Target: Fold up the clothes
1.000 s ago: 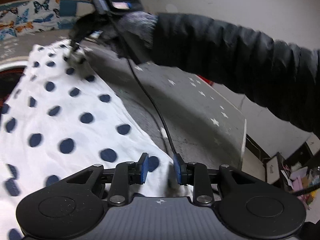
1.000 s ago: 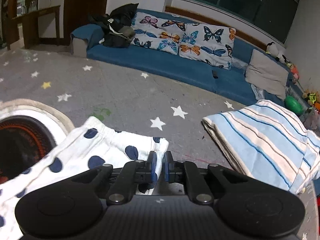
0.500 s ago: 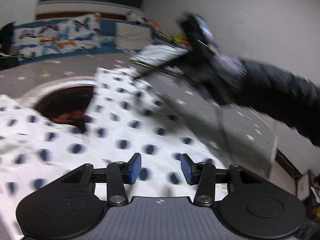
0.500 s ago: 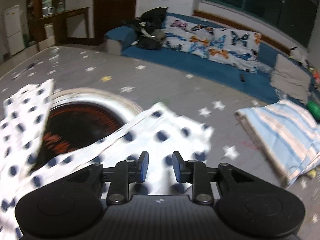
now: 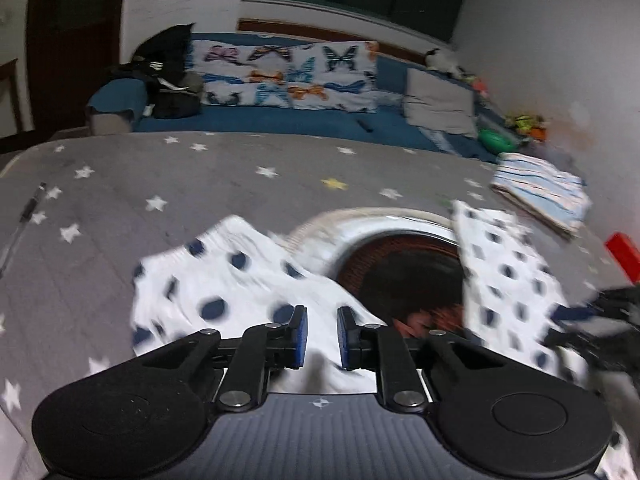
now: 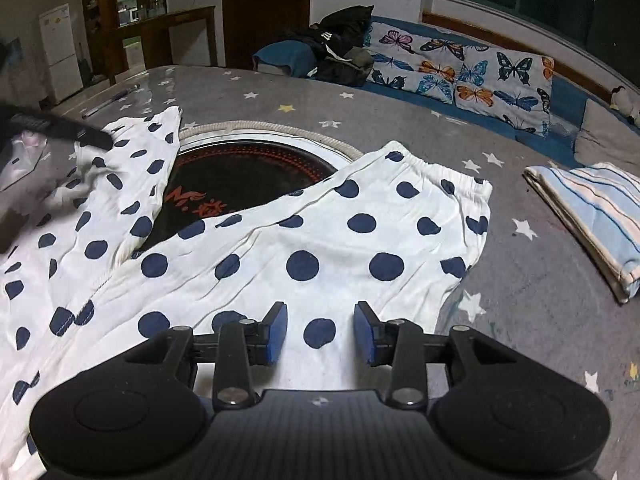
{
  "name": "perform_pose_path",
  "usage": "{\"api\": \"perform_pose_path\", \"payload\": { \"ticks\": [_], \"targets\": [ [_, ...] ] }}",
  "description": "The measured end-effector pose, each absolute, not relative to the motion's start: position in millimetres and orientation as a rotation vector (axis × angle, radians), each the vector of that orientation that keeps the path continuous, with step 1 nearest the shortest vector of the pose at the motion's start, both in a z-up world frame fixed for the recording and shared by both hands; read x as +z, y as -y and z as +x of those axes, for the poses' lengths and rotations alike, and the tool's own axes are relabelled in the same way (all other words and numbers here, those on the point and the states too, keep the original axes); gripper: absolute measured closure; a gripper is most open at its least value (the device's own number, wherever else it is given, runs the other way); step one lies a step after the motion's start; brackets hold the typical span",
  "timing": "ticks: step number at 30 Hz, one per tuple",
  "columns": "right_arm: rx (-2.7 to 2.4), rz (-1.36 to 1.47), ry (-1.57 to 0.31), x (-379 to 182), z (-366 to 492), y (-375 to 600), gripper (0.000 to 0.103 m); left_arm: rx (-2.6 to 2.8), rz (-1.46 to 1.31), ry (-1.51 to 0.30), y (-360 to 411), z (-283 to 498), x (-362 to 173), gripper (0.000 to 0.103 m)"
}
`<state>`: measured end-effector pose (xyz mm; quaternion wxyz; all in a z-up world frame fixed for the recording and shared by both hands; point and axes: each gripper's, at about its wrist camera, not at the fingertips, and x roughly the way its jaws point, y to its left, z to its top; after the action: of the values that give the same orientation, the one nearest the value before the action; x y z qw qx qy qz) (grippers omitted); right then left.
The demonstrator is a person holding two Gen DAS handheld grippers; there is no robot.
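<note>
A white garment with navy dots [image 6: 320,240] lies spread on the grey star-patterned table [image 6: 520,300], its two parts forming a V over a dark round inset [image 6: 240,176]. My right gripper [image 6: 322,334] hovers open just above the wider part, nothing between its blue pads. My left gripper [image 5: 321,337] is over the other part of the garment [image 5: 224,280], its pads a narrow gap apart with white cloth showing beneath. In the right wrist view the left gripper [image 6: 64,128] is a dark blur at that part's edge. The left wrist view is motion-blurred.
A folded blue-and-white striped cloth [image 6: 592,216] sits at the table's right side. A pen [image 6: 108,98] lies near the far left edge and a red object [image 5: 622,250] at the right. Behind the table runs a blue sofa with butterfly cushions [image 6: 460,68].
The right gripper let go of the garment's elastic edge, opened wide and drew back. The left gripper swung left to the other part, and its gap narrowed.
</note>
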<state>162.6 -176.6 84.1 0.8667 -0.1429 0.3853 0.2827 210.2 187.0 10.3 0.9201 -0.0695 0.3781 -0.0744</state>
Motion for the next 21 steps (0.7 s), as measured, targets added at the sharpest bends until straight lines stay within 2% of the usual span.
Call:
{"api": "perform_pose_path", "payload": {
  "ticks": [5,16,21],
  "targets": [
    [0.599,-0.282,-0.8,83.2,160.8,176.7,0.062,-0.122,-0.121,-0.801,-194.8,240.6,-2.8,0.087],
    [0.621,-0.303,-0.784,79.2,156.7,170.4,0.046,-0.095,-0.069,-0.776,-202.1,291.3,-19.7,0.087],
    [0.632,-0.303,-0.772,77.8,154.8,171.8,0.044,-0.1,-0.005,-0.742,-197.8,313.1,-21.9,0.086]
  ]
}}
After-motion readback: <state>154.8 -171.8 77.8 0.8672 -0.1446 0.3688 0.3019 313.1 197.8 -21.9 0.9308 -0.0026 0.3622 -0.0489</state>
